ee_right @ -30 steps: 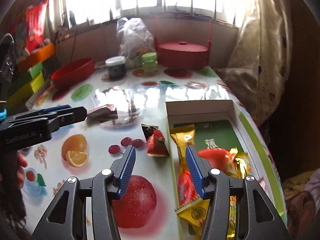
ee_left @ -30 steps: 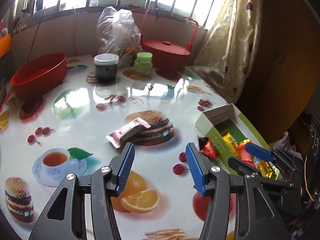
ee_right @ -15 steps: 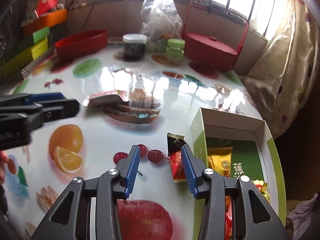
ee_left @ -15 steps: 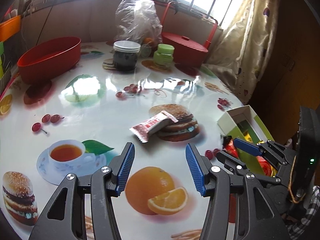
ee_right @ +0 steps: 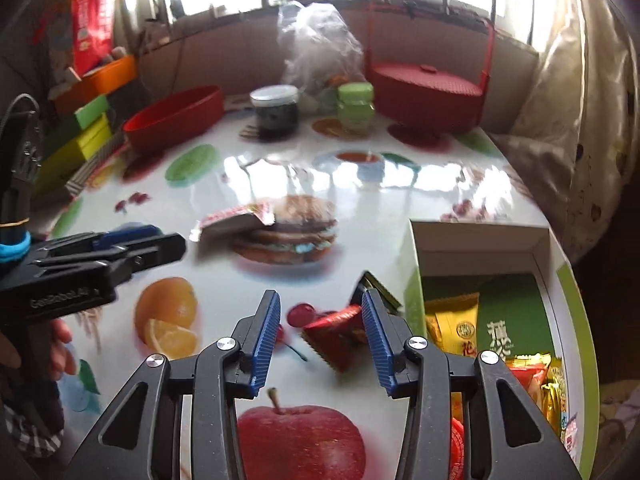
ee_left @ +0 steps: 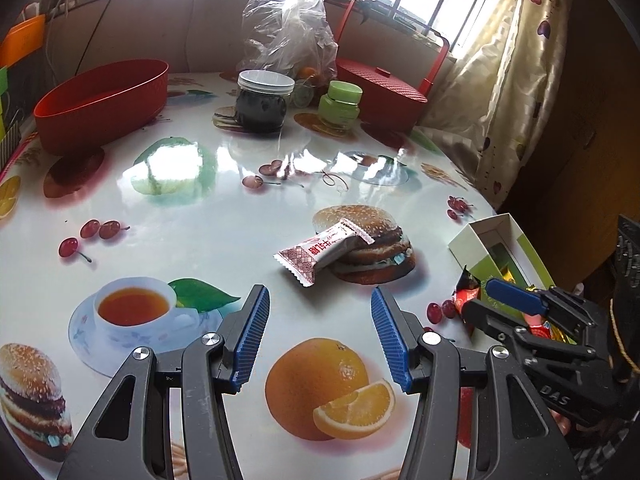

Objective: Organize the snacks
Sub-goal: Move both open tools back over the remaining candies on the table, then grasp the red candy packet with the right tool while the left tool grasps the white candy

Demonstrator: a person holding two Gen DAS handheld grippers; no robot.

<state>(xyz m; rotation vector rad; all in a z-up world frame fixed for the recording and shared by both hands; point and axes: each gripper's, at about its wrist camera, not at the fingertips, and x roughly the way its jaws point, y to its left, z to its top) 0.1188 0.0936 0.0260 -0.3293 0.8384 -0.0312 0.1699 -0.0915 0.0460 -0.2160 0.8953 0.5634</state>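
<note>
Daylight from a row of windows falls on a glossy tabletop [ee_left: 192,216] printed with burgers, oranges, cherries and a teacup. At its far side stand a red oval tub [ee_left: 102,106], a dark jar with a white lid [ee_left: 264,102], a small green jar [ee_left: 342,106], a crumpled clear plastic bag [ee_left: 290,32] and a red lidded basket with a tall handle [ee_left: 380,90]. A white and red snack bar [ee_left: 322,250] lies on the printed burger near the middle of the tabletop, one end raised. The left gripper [ee_left: 316,340] hovers just short of that bar with its blue-padded fingers spread wide and nothing between them. Toward the right edge sits an open green and white box [ee_right: 480,248] that already holds several gold, red and green packets. A small red and black snack packet [ee_right: 340,330] lies on the tabletop just beside the box's left wall. The right gripper [ee_right: 320,330] is low over this packet, its fingers open on either side of it; the right finger sits close to the packet's edge, and the blur keeps me from telling whether it touches.
</note>
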